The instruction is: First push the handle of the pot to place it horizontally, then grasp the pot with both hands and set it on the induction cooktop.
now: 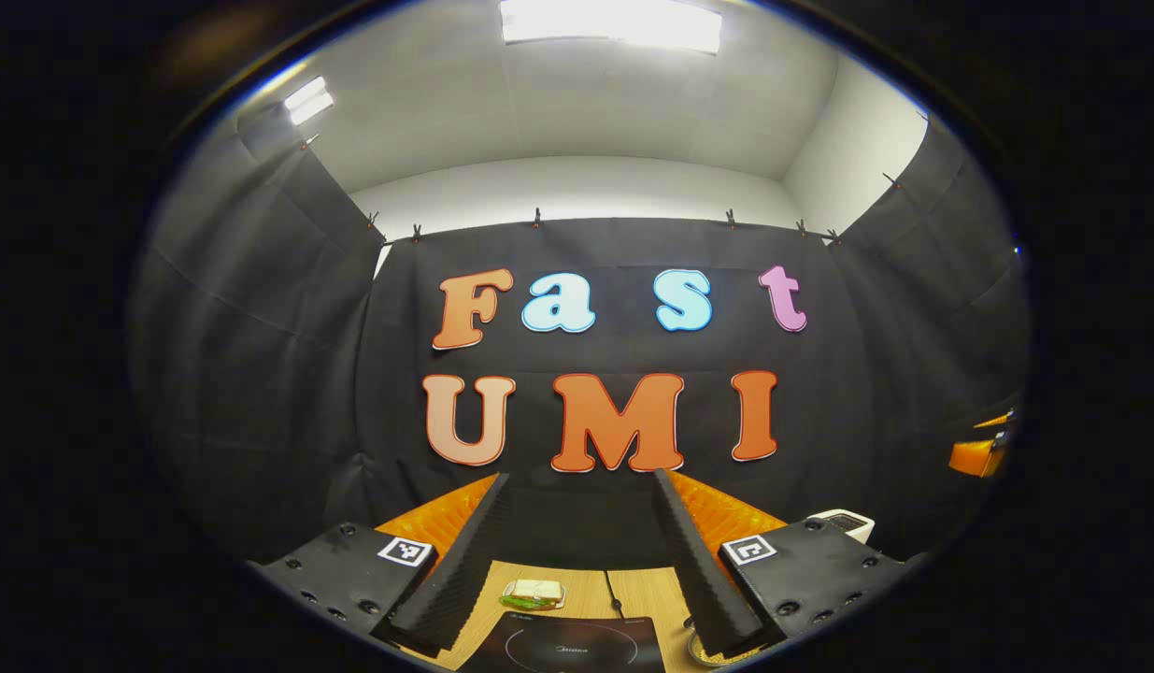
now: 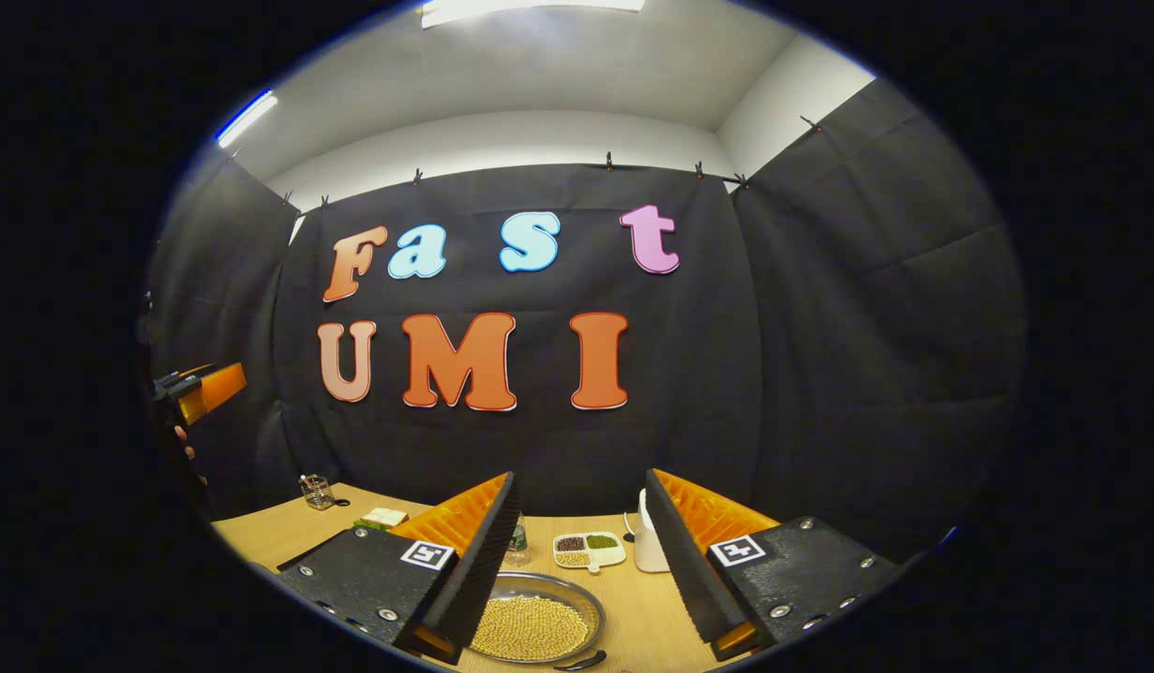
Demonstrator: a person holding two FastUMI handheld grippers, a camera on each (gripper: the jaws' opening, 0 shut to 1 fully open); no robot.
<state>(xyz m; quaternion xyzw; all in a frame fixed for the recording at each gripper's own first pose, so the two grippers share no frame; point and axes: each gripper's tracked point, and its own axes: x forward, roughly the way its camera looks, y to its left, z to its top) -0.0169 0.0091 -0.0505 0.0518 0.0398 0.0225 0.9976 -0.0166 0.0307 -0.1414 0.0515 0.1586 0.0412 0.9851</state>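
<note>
- In the left gripper view the left gripper is held above a wooden table, its two fingers spread well apart with nothing between them.
- Below and between those fingers lies the dark induction cooktop, flat on the table at the bottom of the view.
- Just beyond the cooktop sits a small plate with a pale sponge on it.
- A bit of the pot's metal rim peeks out beside the right finger in that view, next to the cooktop's edge.
- A white appliance stands at the far right of the table.
- In the right gripper view the right gripper also hangs above the table, with its fingers wide apart and gripping nothing.
- The pot, a shallow metal pan full of yellowish beans, rests on the table under and between those fingers, nearer the left one.
- Its dark handle shows at the bottom edge, lying roughly sideways along the near rim.
- Behind the pot are a divided dish of grains and a white jug-like object; a small glass container stands far off to the left.
- At the left edge of the right gripper view part of the other gripper shows, held up off the table.
</note>
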